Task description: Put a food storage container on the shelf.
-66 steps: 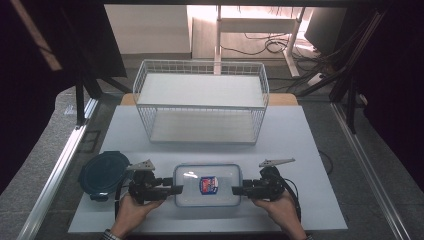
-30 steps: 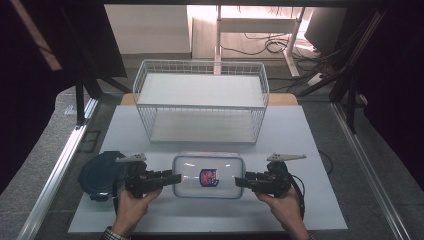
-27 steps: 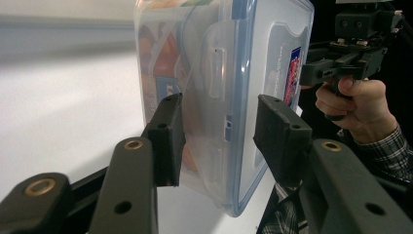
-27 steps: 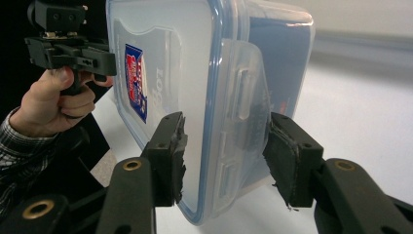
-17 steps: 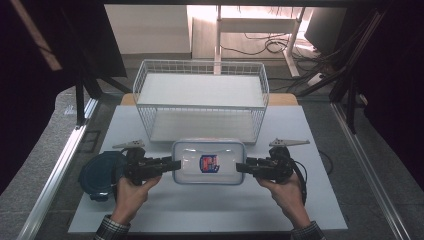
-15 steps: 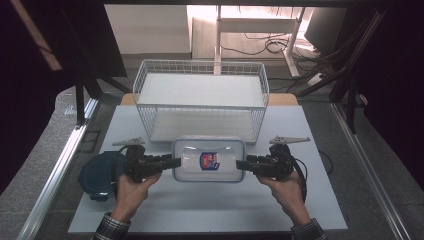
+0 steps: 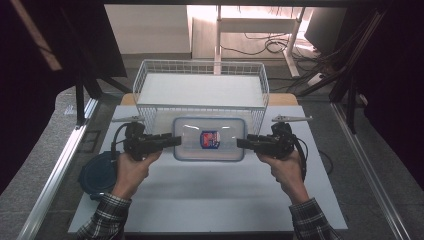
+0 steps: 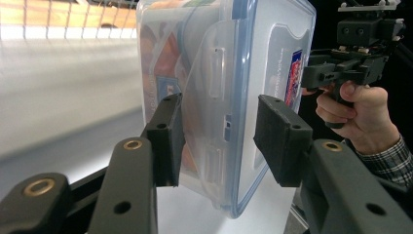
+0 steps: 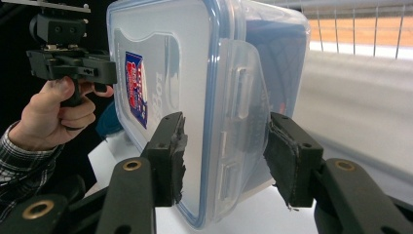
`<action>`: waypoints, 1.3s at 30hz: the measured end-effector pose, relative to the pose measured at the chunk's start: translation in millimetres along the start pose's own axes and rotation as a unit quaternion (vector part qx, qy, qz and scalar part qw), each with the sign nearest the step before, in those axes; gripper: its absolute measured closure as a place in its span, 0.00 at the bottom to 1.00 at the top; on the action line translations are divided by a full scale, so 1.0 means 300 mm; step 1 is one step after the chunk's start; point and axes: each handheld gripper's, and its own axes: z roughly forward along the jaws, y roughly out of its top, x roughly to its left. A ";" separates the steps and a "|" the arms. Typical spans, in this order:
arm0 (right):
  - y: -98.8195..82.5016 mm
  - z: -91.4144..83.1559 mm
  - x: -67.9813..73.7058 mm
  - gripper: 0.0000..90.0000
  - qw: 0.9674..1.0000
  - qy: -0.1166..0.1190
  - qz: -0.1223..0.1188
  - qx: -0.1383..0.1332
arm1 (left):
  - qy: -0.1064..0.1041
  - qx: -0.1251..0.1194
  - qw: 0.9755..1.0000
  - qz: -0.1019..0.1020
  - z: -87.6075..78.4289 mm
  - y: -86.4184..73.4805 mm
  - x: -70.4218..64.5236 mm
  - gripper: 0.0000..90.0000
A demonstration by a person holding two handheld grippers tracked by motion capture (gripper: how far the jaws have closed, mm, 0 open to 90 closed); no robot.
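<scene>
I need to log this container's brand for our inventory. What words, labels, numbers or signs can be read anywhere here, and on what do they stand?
Red and blue sticker on the clear container's lid: print too small and blurred to read.
Raised lettering moulded into the lid beside the sticker: visible in both gripper views, but not legible.
No other text or sign can be made out.
</scene>
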 end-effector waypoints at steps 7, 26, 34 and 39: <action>0.095 0.008 -0.002 0.56 1.000 0.005 -0.005 -0.012 | 0.011 -0.009 1.000 0.012 -0.020 0.111 -0.008 0.60; 0.303 0.042 -0.017 0.56 1.000 -0.001 -0.021 -0.017 | 0.015 -0.025 1.000 0.010 -0.037 0.291 0.040 0.60; 0.373 0.055 -0.026 0.56 0.999 -0.004 -0.025 -0.024 | 0.008 -0.031 0.999 0.012 -0.033 0.346 0.074 0.60; 0.402 0.073 -0.041 0.56 0.999 -0.008 -0.023 -0.029 | 0.015 -0.031 0.999 0.010 -0.021 0.377 0.096 0.59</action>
